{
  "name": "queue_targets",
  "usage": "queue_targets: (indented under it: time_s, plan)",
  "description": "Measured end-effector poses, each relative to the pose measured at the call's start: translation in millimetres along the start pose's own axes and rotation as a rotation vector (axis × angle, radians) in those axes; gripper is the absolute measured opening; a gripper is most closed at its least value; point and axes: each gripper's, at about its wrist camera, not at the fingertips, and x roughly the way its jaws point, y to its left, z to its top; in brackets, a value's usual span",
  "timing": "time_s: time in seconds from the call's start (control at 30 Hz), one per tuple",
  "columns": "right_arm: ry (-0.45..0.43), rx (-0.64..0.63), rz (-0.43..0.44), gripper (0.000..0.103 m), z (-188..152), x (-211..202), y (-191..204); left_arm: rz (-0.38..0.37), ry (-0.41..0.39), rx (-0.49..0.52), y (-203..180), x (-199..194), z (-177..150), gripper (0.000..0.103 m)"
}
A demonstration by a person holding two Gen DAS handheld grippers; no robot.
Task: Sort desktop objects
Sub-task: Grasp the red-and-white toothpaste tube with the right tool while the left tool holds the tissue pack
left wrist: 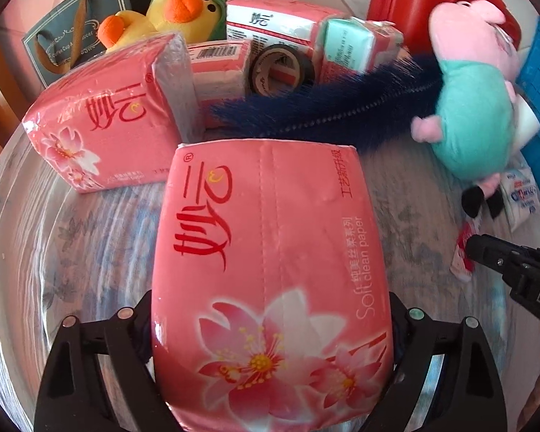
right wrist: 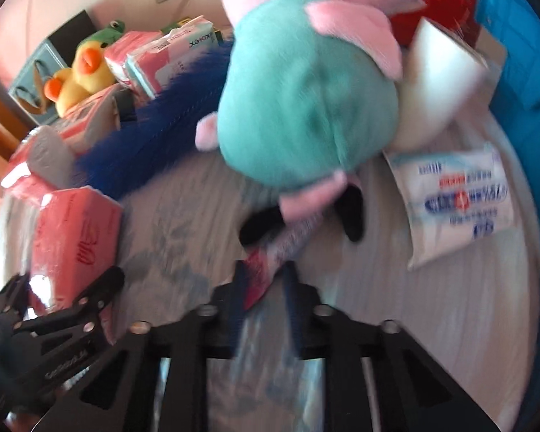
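While the sorting was plainly unfinished, the left tool [left wrist: 270, 352] was seen spread wide around a pink plastic-wrapped pack of soft tissue paper with a flower print [left wrist: 266, 270], its fingers pressed against both sides of the pack. The right tool [right wrist: 261, 288] was closed narrow on a small red-and-white flat sachet [right wrist: 270, 262] lying on the pale patterned tabletop [left wrist: 90, 252], just below the feet of a pink-and-teal plush pig [right wrist: 306, 100]. Beside it, a white printed pouch [right wrist: 457, 198] was left loose. Farther off, a second pink tissue pack [left wrist: 100, 126] was lying near a dark blue fluffy strip [left wrist: 306, 108] and a black roll of tape [left wrist: 280, 68]. At the back, more tissue packs were heaped beside a yellow plush duck [left wrist: 176, 10]. Little grouping was judged done; most items remained mixed.
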Motion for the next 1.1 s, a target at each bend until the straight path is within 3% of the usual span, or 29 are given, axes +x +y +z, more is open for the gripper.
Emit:
queue_targets:
  time_s: [0.03, 0.23, 0.3, 0.43, 0.6, 0.77, 0.83, 1.1]
  plan:
    - [-0.001, 0.000, 0.008, 0.000, -4, -2, -3, -0.006, 0.002, 0.007, -2, -2, -5, 0.091]
    - [0.004, 0.013, 0.016, 0.001, -16, -14, -12, -0.036, 0.024, 0.036, -6, -9, -19, 0.091]
    - [0.020, 0.050, 0.041, 0.005, -14, -15, -17, -0.038, 0.028, 0.033, -3, -9, -18, 0.091]
    - [0.012, 0.104, 0.060, 0.027, -2, -11, -17, -0.041, 0.026, 0.025, 7, -5, -9, 0.091]
    - [-0.030, 0.106, 0.035, 0.036, 9, -4, -17, -0.026, 0.012, 0.009, 12, 10, 20, 0.091]
    - [-0.093, -0.009, -0.076, 0.026, 10, -1, -1, -0.034, -0.010, 0.019, 14, 15, 32, 0.091]
    - [-0.083, -0.006, -0.055, 0.017, 6, -4, -3, -0.043, -0.013, 0.032, 14, 11, 29, 0.091]
    - [-0.122, -0.032, 0.013, 0.016, -25, -49, -5, -0.054, -0.073, 0.083, 19, -37, 11, 0.091]
